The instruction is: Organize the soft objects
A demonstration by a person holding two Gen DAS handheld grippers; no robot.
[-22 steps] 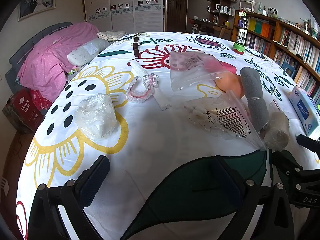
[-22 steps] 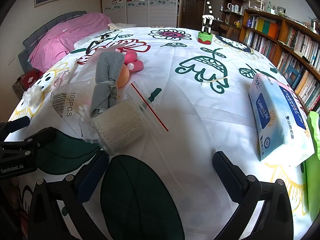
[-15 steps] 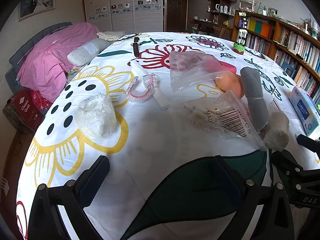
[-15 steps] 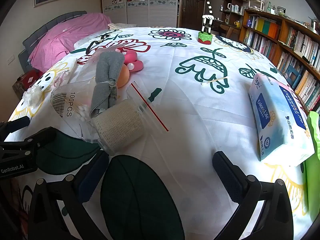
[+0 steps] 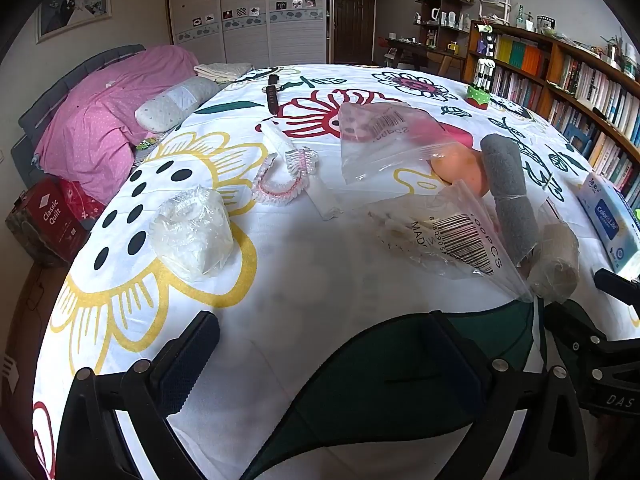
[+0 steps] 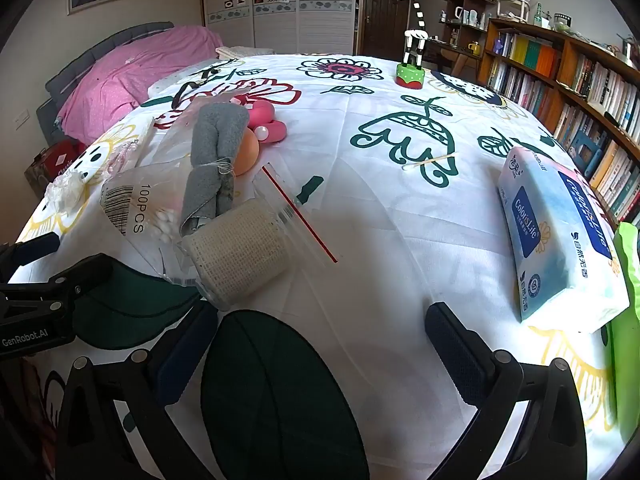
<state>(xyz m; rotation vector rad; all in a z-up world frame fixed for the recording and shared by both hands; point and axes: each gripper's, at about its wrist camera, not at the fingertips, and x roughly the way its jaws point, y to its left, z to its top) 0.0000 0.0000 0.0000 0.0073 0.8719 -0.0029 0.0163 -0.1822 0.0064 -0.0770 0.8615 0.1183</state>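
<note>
Nothing looks sorted yet. Both the left claw (image 5: 320, 356) and the right claw (image 6: 320, 340) hang spread and empty over the bed (image 6: 380, 240); the gauze roll (image 6: 240, 256), grey cloth roll (image 6: 214, 160) and plastic bags (image 5: 460, 236) lie jumbled at the right claw's ten o'clock.

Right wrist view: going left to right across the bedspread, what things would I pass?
Crumpled clear plastic bundle → barcoded bag of cotton swabs → grey rolled cloth → lone cotton swab → blue tissue pack.
</note>
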